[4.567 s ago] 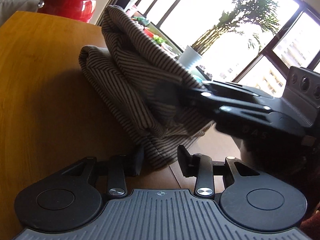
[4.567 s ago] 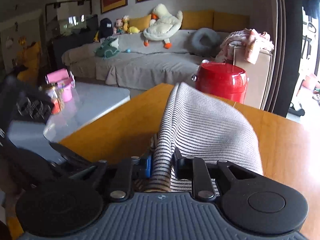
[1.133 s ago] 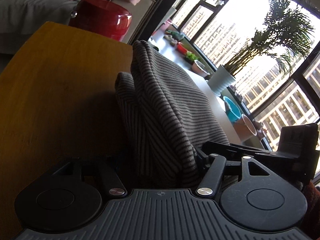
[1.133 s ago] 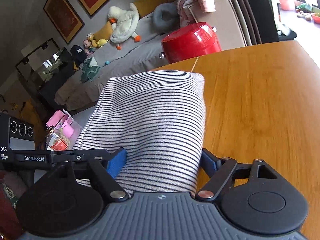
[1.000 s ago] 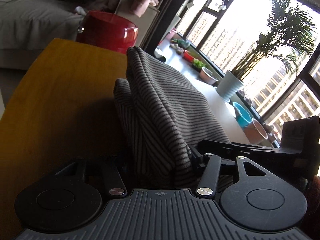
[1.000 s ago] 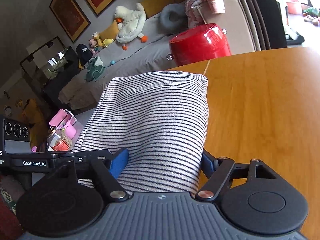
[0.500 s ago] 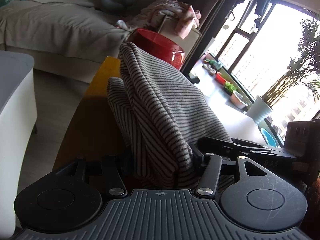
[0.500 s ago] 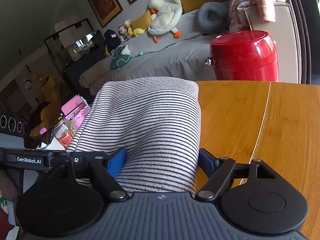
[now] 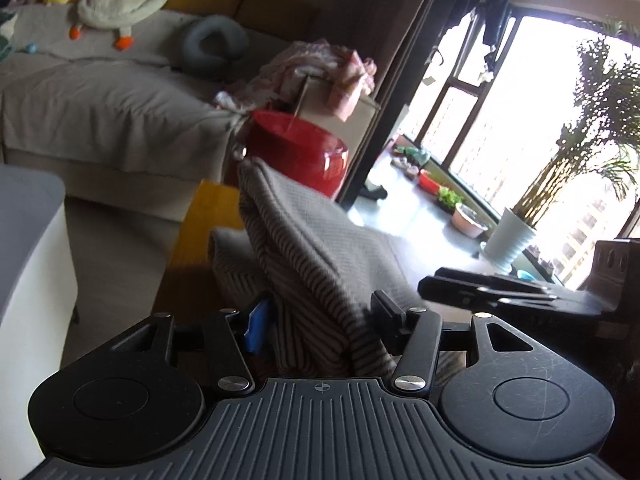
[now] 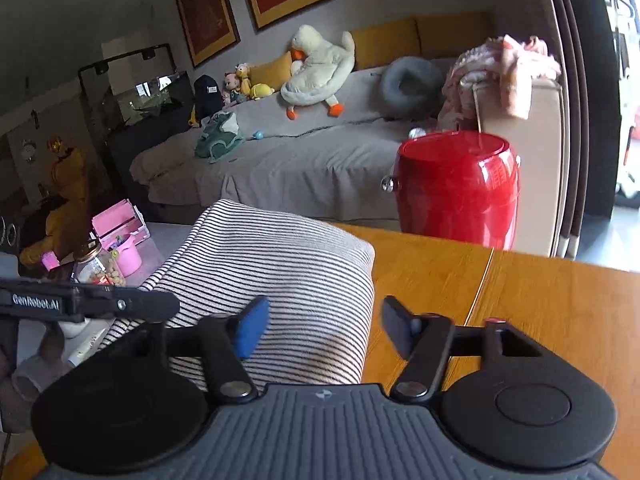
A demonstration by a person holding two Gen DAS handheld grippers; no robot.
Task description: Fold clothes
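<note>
Left wrist view shows our left gripper (image 9: 320,320) with the striped cloth (image 9: 312,264) bunched between its fingers; the jaws are closing and the pads seem to press the fabric. Alongside, our right gripper (image 10: 324,328) is closing too, but its right pad stands clear of the cloth's edge, so it grips nothing yet. The folded cloth rises ahead of both, over the near end of the wooden table (image 10: 540,304). Beyond stand a red pot (image 10: 456,188) and a sofa (image 10: 280,164). We judge the risk is the right jaws catching only the top layer, so the fold slides apart or hangs crooked.
</note>
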